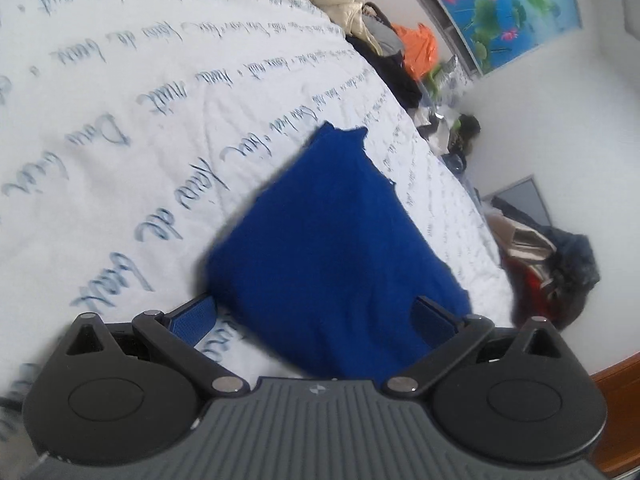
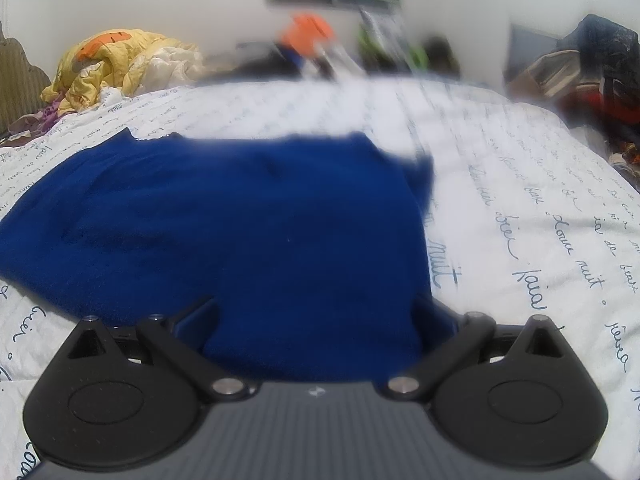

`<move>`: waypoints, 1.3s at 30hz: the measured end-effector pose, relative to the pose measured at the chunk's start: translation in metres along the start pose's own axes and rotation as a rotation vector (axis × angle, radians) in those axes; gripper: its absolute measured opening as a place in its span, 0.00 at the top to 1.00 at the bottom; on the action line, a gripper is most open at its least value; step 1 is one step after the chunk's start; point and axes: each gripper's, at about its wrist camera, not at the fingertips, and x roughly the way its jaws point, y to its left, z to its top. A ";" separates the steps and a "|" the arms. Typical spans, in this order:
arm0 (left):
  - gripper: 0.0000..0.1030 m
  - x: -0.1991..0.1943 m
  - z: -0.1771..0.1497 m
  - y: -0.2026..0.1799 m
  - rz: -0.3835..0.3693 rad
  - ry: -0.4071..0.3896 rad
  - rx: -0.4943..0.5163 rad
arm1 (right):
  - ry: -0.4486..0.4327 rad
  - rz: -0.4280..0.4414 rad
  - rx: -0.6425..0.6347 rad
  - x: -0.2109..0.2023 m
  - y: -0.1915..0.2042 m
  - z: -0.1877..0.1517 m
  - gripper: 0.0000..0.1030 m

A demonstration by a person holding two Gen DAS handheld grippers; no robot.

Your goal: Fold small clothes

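Note:
A small royal-blue garment [image 1: 328,236] lies on a white bedsheet printed with blue script [image 1: 120,100]. In the left wrist view my left gripper [image 1: 316,316] is open, its fingers wide apart, with the near edge of the garment lying between them. In the right wrist view the same garment [image 2: 240,224] fills the middle, spread flat. My right gripper [image 2: 316,316] is open, its fingers wide apart over the garment's near edge. Neither gripper holds the cloth.
A yellow quilt [image 2: 120,64] is bunched at the bed's far left. Clothes and an orange bag [image 1: 418,50] pile along the far bedside. A dark heap of clothes [image 1: 560,264] sits by the wall, and a lotus picture [image 1: 504,4] hangs above.

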 end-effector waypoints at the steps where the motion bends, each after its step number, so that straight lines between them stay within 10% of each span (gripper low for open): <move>1: 0.03 0.003 0.000 -0.003 0.009 -0.004 0.006 | -0.001 0.001 0.002 0.000 -0.001 0.000 0.00; 6: 0.22 0.011 -0.002 -0.019 0.109 -0.037 0.060 | -0.004 0.007 0.009 -0.002 -0.004 -0.002 0.00; 10: 0.66 0.014 -0.009 -0.029 0.263 -0.081 0.181 | -0.007 0.015 0.018 -0.002 -0.005 -0.002 0.00; 15: 0.92 0.020 -0.009 -0.032 0.339 -0.103 0.243 | -0.010 0.022 0.026 -0.004 -0.008 -0.003 0.00; 18: 0.95 0.025 -0.008 -0.050 0.379 -0.101 0.301 | -0.011 0.025 0.029 -0.004 -0.009 -0.004 0.00; 21: 0.96 0.033 -0.031 -0.109 0.331 -0.140 0.591 | -0.035 0.077 0.096 -0.007 -0.021 -0.004 0.00; 27: 0.95 0.045 -0.142 -0.193 0.048 -0.169 1.173 | -0.115 0.414 0.682 -0.017 -0.111 -0.020 0.00; 30: 0.95 0.055 -0.173 -0.189 0.036 -0.117 1.271 | -0.089 0.549 0.906 -0.018 -0.145 -0.004 0.00; 39: 0.95 0.039 -0.171 -0.185 0.017 -0.161 1.264 | 0.269 0.778 0.799 0.073 -0.129 0.098 0.00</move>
